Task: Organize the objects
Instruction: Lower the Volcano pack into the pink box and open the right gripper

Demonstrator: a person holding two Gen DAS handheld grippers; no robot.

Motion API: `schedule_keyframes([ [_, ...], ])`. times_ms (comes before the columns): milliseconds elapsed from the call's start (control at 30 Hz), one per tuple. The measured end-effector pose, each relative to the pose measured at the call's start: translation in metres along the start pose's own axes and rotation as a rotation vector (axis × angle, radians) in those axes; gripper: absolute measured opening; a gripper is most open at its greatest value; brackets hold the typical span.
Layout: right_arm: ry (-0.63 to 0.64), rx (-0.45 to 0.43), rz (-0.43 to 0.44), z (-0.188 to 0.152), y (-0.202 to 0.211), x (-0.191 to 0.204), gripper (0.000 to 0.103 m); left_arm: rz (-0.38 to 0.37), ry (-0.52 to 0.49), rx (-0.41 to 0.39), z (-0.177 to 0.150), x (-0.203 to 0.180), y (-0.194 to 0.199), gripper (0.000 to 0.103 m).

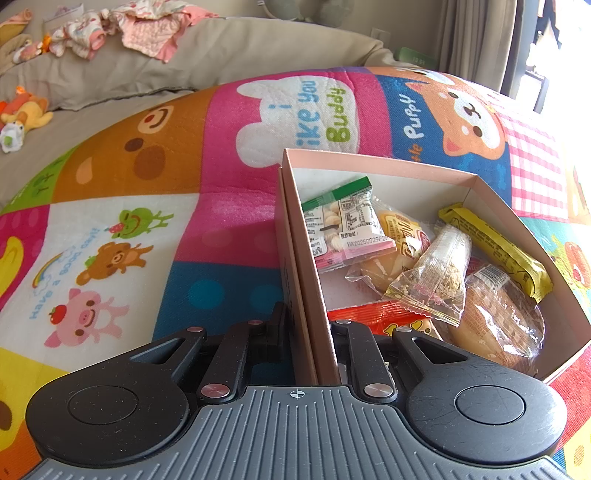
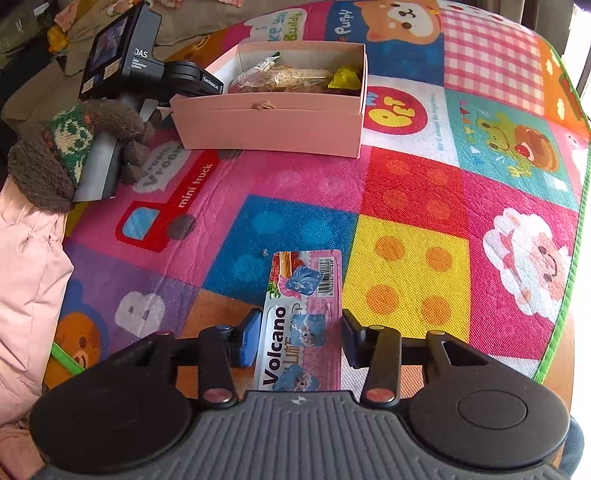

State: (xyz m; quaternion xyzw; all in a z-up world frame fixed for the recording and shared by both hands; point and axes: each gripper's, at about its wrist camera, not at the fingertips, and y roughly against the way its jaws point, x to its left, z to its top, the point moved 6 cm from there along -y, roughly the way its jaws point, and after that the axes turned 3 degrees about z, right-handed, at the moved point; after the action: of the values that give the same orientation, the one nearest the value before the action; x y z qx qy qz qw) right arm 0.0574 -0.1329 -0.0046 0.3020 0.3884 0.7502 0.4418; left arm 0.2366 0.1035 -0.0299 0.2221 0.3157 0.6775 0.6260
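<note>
- Volcano snack pack lies flat on play mat, lower centre, long axis running away from right gripper.
- Jaws straddle it, not yet pinching.
- Left gripper clamps pink box wall.

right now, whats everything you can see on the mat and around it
pink box: one, pink, on the play mat, far side, open top
snack packets: several, mixed colours, inside the box
Volcano pack: one, pink and white, flat on the mat, near side, between the right tool's fingers
play mat: one, many-coloured cartoon patchwork, under everything
soft toy: one, orange and yellow, on the grey bedding beyond the mat
clothes: a heap, pink and white, on the bedding
left tool: one, black, shut on the box's side wall
right tool: one, black, blue pads either side of the Volcano pack, a small gap at each pad
</note>
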Motion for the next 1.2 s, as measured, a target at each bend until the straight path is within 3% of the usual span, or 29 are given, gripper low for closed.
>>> schedule_keyframes([
  [167,0.021,-0.064,0.016,0.036,0.012,0.008,0.044,0.0,0.0,0.0,0.0,0.0,0.0,0.016],
  [367,0.024,-0.198,0.036,0.124,0.024,0.018,0.044,0.0,0.0,0.0,0.0,0.0,0.0,0.016],
  [700,-0.091,-0.218,0.023,0.242,-0.05,0.013,0.044,-0.003,0.002,0.001,0.0,0.0,0.0,0.016],
  [800,-0.11,-0.241,0.018,0.259,-0.067,0.008,0.044,-0.004,0.004,0.001,0.0,0.001,0.0,0.016],
  [933,-0.146,-0.272,-0.029,0.268,-0.073,-0.006,0.062,-0.003,0.004,0.001,0.0,0.001,0.0,0.016],
  [1200,-0.088,-0.296,-0.083,0.233,-0.052,-0.021,0.074,0.022,0.012,0.011,0.001,0.0,0.0,0.017],
])
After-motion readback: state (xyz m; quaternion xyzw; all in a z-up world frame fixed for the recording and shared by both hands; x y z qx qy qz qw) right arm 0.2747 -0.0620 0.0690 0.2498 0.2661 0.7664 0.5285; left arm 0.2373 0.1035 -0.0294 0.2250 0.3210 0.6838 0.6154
